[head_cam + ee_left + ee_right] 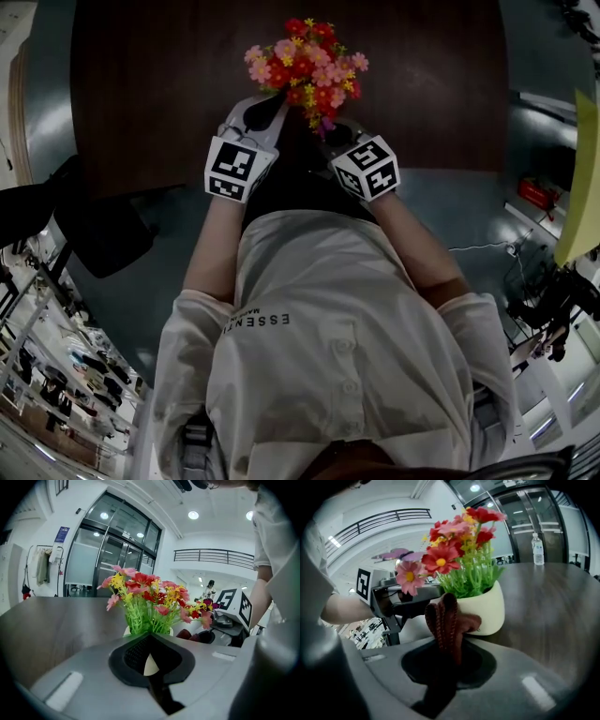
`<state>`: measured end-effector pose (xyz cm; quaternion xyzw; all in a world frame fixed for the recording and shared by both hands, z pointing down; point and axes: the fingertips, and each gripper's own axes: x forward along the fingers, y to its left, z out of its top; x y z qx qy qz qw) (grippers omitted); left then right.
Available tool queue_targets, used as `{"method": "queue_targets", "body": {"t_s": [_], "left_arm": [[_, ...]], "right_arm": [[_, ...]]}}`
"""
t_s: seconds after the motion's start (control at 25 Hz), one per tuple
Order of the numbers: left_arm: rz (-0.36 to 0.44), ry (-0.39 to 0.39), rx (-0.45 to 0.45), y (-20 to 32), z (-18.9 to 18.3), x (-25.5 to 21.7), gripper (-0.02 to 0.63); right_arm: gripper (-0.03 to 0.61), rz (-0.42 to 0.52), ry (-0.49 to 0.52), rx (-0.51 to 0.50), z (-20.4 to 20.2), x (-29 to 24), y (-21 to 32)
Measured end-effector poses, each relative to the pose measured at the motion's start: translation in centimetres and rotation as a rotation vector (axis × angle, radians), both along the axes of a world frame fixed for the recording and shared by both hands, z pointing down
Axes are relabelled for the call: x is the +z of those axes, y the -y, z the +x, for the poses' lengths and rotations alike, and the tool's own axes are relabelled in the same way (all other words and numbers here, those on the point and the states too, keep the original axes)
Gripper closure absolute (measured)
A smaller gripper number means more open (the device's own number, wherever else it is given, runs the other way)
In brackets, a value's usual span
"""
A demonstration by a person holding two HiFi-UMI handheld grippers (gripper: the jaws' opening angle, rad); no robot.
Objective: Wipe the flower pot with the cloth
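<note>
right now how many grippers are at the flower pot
2: the left gripper left of the flower pot; the right gripper right of it, shut on the cloth. None looks hidden.

The pot (485,609) stands near the tabletop's (141,84) near edge. Beyond the pot and out to both sides the tabletop lies open; only a bottle (538,548) stands there, well apart from the pot. Close in, the left gripper (150,641) flanks the pot's left. The right gripper (450,639), jaws clamped on a cloth (447,618), crowds the pot's right wall. Flowers (305,61) spread above the pot's rim and bar the way from overhead.
</note>
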<state>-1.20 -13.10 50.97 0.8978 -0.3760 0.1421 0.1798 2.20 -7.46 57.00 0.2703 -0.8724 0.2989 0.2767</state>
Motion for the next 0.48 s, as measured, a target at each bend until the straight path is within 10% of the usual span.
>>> {"method": "queue_targets", "body": {"t_s": [0.48], "left_arm": [[-0.014,-0.016,-0.020,0.2,0.3,-0.4,0.597]], "right_arm": [[0.531,0.044,-0.108,0.153,7.7,-0.2,3.2]]}}
